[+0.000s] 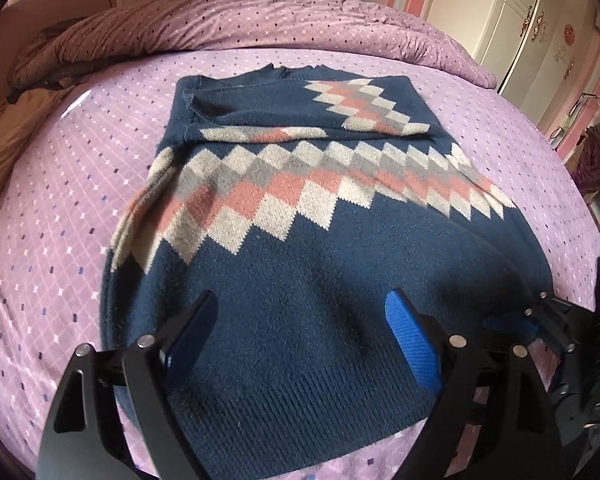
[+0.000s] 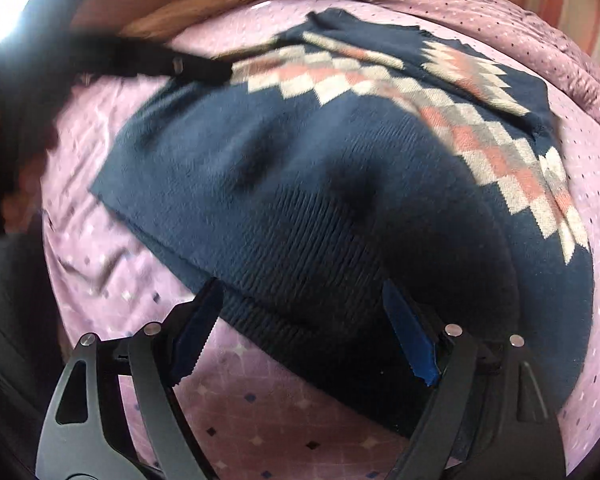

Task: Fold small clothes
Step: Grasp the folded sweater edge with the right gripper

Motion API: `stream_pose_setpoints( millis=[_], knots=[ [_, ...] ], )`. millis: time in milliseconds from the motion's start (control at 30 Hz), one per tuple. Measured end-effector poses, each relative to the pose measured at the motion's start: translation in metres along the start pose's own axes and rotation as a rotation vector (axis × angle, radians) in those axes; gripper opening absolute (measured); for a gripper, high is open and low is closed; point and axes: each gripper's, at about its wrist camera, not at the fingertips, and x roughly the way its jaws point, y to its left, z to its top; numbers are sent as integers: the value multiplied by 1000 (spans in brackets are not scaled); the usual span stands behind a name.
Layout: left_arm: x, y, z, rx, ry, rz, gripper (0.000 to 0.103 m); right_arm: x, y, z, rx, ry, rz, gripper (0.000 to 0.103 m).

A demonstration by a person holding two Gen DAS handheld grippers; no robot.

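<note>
Item: sweater (image 1: 300,280), flat on bed (image 1: 60,220), sleeves folded in. I hold left gripper (image 1: 304,328) and right gripper (image 2: 300,320) wide open, empty, over its hem (image 2: 260,300), ready for the next fold.

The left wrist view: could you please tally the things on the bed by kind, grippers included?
Navy argyle sweater: 1
Purple quilt, bunched behind it: 1
Brown bedding at the edge: 1
Grippers: 2, left gripper and right gripper
Total: 5
</note>
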Motion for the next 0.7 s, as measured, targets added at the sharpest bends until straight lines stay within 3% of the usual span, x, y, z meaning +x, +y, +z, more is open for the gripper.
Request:
stream_pose_setpoints(
  millis=[300, 400, 467, 700],
  knots=[
    [-12, -2, 0, -7, -13, 1, 87, 15, 8, -5, -115, 1, -143, 65],
    [-14, -5, -2, -2, -10, 0, 87, 20, 8, 0, -119, -2, -133, 40],
    [-15, -7, -4, 2, -11, 2, 87, 19, 9, 3, -110, -6, -127, 9],
    [-25, 0, -10, 7, -15, 17, 87, -17, 21, 7, -32, -68, 26, 7]
  ],
)
